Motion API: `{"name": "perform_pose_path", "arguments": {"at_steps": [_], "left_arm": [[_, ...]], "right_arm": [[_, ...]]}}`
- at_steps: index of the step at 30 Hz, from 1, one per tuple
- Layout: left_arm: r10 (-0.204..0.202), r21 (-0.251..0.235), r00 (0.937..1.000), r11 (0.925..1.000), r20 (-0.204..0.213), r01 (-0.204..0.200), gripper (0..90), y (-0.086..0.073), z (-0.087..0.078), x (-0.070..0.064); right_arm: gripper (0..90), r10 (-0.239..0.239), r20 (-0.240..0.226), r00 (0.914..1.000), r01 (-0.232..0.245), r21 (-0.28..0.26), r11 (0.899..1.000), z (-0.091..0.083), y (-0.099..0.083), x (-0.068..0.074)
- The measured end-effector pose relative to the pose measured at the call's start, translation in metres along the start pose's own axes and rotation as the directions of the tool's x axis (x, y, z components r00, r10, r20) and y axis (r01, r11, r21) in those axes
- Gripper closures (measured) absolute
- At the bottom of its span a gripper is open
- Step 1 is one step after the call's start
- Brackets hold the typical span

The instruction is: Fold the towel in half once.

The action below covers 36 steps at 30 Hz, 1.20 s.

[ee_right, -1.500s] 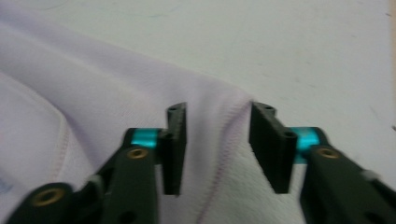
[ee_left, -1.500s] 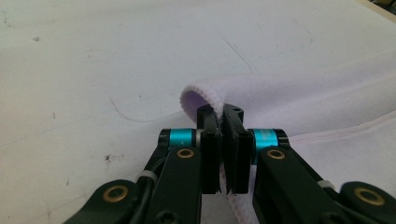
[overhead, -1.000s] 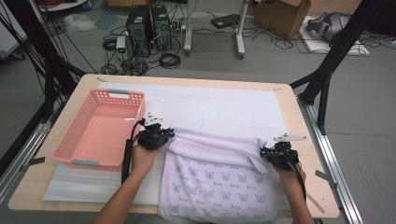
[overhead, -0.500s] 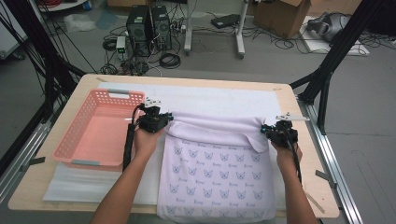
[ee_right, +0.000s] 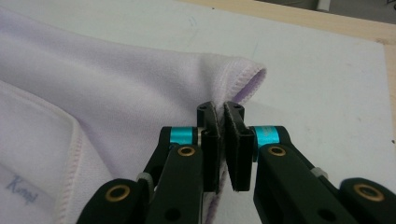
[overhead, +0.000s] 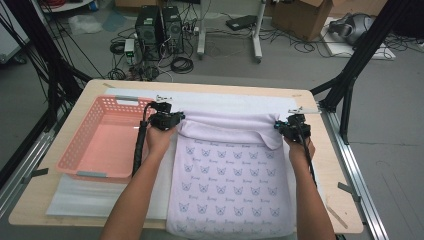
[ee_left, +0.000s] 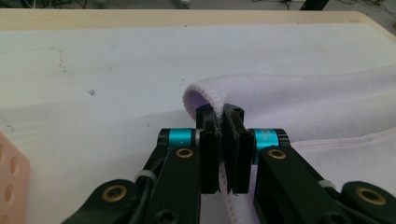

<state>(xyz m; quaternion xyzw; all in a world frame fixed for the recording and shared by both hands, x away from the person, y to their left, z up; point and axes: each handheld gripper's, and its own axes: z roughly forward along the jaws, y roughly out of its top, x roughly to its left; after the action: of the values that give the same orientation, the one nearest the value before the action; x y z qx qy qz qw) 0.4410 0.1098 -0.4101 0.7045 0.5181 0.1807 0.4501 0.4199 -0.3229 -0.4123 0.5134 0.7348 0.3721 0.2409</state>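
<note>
Both grippers are clamped on the far corners of the lilac printed towel (overhead: 232,175), which lies on the white mat (overhead: 220,102) beside the pink basket (overhead: 107,135): left gripper (ee_left: 220,116), right gripper (ee_right: 220,114). To spread it well, keep both hands level and the edge taut. The towel's near end is cut off by the high view's bottom edge.

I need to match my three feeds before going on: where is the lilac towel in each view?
High view: the lilac towel lies centre to bottom, far edge folded over, between the left hand-held gripper and right hand-held gripper.
Left gripper view: right half, its corner pinched between the jaws.
Right gripper view: left and centre, its corner in the jaws.
Shared landmark: the white mat under the towel.
</note>
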Motion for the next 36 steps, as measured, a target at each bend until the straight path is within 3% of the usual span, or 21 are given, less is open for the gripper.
{"name": "perform_pose_path", "arguments": {"at_steps": [2, 4, 8, 14, 17, 21, 23, 26, 28, 30, 31, 33, 34, 36], "left_arm": [[0.000, 0.015, 1.0000, 0.9999, 0.001, 0.000, 76.6, -0.001, 0.001, 0.000], [-0.010, 0.022, 0.9999, 0.9997, 0.014, 0.009, 62.1, -0.002, 0.000, 0.002], [0.007, 0.033, 0.9993, 0.9994, 0.036, -0.009, 54.5, -0.002, -0.005, 0.002], [0.052, 0.046, 0.9947, 0.9974, 0.089, -0.056, 53.6, -0.002, -0.008, -0.009], [0.073, 0.033, 0.9925, 0.9965, 0.098, -0.077, 54.0, -0.011, -0.007, -0.013], [0.047, 0.094, 0.9945, 0.9940, 0.093, -0.056, 53.6, -0.025, 0.000, -0.011], [0.038, 0.096, 0.9952, 0.9942, 0.090, -0.047, 53.7, -0.030, 0.001, -0.010], [0.043, 0.108, 0.9952, 0.9928, 0.088, -0.053, 55.9, -0.034, 0.002, -0.010], [0.050, 0.113, 0.9955, 0.9918, 0.080, -0.059, 63.7, -0.037, 0.003, -0.011], [0.064, 0.140, 0.9949, 0.9873, 0.078, -0.074, 76.1, -0.040, 0.003, -0.012], [0.077, 0.138, 0.9942, 0.9866, 0.074, -0.087, 81.1, -0.041, 0.002, -0.014], [0.087, 0.102, 0.9934, 0.9903, 0.074, -0.094, 83.7, -0.043, -0.003, -0.015], [0.091, 0.100, 0.9926, 0.9900, 0.080, -0.099, 84.0, -0.044, -0.004, -0.015], [0.083, 0.083, 0.9927, 0.9925, 0.087, -0.090, 84.1, -0.047, -0.008, -0.014]], "right_arm": [[82.4, 0.013, 0.009, 0.9999, -0.013, 0.004, 1.000, 0.001, -0.001, 0.000], [72.3, 0.047, 0.011, 0.9988, -0.047, -0.003, 0.999, 0.000, -0.002, 0.000], [63.0, 0.080, -0.007, 0.9967, -0.081, -0.020, 0.997, -0.008, -0.001, -0.003], [59.0, 0.056, -0.072, 0.9958, -0.058, -0.022, 0.998, -0.017, 0.000, 0.001], [58.2, 0.015, -0.110, 0.9939, -0.016, -0.007, 1.000, -0.017, -0.001, 0.008], [57.3, -0.015, -0.151, 0.9885, 0.020, 0.031, 0.999, -0.013, -0.005, 0.016], [55.2, -0.022, -0.178, 0.9837, 0.036, 0.076, 0.996, -0.010, -0.007, 0.021], [53.3, -0.055, -0.214, 0.9754, 0.076, 0.093, 0.993, -0.007, -0.008, 0.028], [53.4, -0.083, -0.210, 0.9743, 0.107, 0.106, 0.989, -0.004, -0.009, 0.035], [56.0, -0.125, -0.162, 0.9788, 0.150, 0.151, 0.977, -0.001, -0.010, 0.040], [61.7, -0.138, -0.136, 0.9810, 0.162, 0.179, 0.970, 0.001, -0.012, 0.040], [77.2, -0.147, -0.123, 0.9814, 0.171, 0.217, 0.961, 0.002, -0.015, 0.038], [82.1, -0.147, -0.122, 0.9816, 0.170, 0.214, 0.962, 0.000, -0.016, 0.036], [84.0, -0.137, -0.119, 0.9834, 0.160, 0.212, 0.964, -0.003, -0.016, 0.034]]}}
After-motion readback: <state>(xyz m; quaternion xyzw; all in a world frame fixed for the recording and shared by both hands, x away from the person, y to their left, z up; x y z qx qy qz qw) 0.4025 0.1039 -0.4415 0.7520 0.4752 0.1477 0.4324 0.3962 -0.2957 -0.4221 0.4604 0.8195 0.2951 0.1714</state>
